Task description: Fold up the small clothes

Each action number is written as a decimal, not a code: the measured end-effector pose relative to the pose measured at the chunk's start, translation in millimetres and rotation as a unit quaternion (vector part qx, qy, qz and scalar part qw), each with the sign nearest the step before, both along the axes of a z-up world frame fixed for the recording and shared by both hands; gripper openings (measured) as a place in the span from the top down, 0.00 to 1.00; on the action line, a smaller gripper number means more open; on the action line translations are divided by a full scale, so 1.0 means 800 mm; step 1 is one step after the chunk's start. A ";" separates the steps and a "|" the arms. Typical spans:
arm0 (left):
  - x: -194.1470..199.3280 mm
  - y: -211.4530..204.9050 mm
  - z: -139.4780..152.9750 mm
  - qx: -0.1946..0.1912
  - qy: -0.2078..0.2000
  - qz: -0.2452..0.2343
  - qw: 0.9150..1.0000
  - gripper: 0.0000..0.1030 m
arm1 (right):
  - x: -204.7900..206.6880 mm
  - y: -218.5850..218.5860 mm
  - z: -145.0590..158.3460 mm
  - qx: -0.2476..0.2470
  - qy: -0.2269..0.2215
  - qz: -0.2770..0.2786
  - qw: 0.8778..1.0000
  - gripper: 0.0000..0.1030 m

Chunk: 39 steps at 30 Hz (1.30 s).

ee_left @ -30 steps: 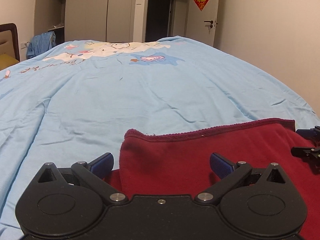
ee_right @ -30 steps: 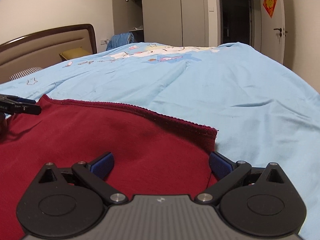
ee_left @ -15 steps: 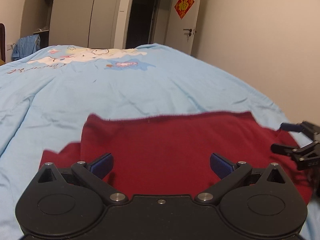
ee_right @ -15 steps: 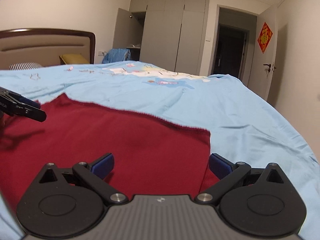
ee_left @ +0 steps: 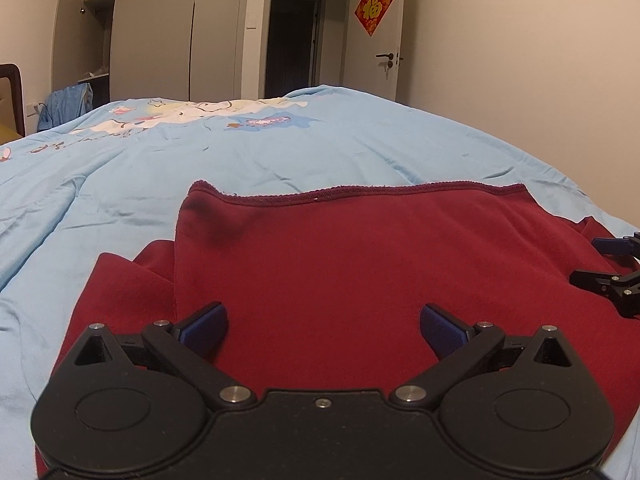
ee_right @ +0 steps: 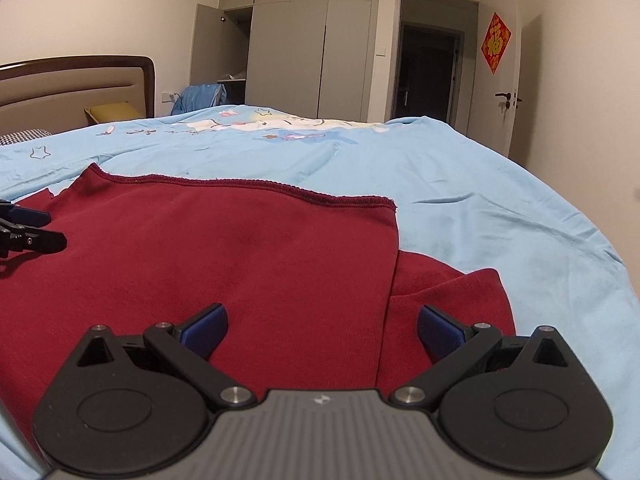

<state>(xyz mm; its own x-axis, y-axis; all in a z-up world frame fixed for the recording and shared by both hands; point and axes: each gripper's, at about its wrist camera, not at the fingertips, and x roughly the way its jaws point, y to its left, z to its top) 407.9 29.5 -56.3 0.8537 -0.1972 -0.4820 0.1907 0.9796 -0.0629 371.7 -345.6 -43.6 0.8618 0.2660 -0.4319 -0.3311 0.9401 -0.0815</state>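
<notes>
- Dark red knit cloth, the garment (ee_left: pixel 360 264) lies spread on the bed directly ahead of and beneath both my claws, its hemmed far edge running straight across both views.
- A top layer of it lies folded over a lower layer; the lower layer pokes out at the left in my left wrist view and at the right (ee_right: pixel 448 284) in my right wrist view.
- My left claw (ee_left: pixel 323 330) hangs over the near part of the garment, jaws spread wide, blue pads (ee_left: pixel 204 326) well apart, nothing held between them. Whether the pads touch the cloth I cannot tell.
- My right claw (ee_right: pixel 322 330) stands just as wide open above the same cloth, gripping nothing; the folded layer's side edge runs down between its pads.
- Each claw shows at the edge of the other's view: the right one (ee_left: pixel 612 268) at the garment's right side, the left one (ee_right: pixel 24 228) at its left side, both open over the red fabric.
- Under the garment is a light blue bed cover (ee_left: pixel 280 156) with a cartoon print (ee_right: pixel 280 126) toward the far end.
- Beyond the bed stand a padded headboard (ee_right: pixel 76 84), grey wardrobe doors (ee_right: pixel 312 40) with one leaf ajar, a dark doorway (ee_right: pixel 428 72), and a white door with a red diamond decoration (ee_right: pixel 496 42).
</notes>
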 end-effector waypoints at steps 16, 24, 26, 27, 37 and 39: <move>-0.006 0.000 -0.005 0.002 -0.011 0.001 1.000 0.01 | -0.005 0.007 -0.003 -0.020 -0.021 -0.007 1.000 0.00; -0.007 -0.001 -0.005 0.003 -0.013 0.002 1.000 0.01 | -0.004 0.004 -0.004 -0.015 -0.020 -0.006 1.000 0.00; -0.007 -0.001 -0.005 0.003 -0.013 0.002 1.000 0.01 | -0.004 0.004 -0.004 -0.015 -0.020 -0.006 1.000 0.00; -0.007 -0.001 -0.005 0.003 -0.013 0.002 1.000 0.01 | -0.004 0.004 -0.004 -0.015 -0.020 -0.006 1.000 0.00; -0.007 -0.001 -0.005 0.004 -0.012 0.003 1.000 0.00 | -0.003 0.003 -0.005 -0.012 -0.022 -0.006 1.000 0.00; -0.007 -0.005 0.001 0.016 -0.004 0.006 1.000 0.01 | -0.004 0.004 -0.004 -0.015 -0.025 -0.008 1.000 0.00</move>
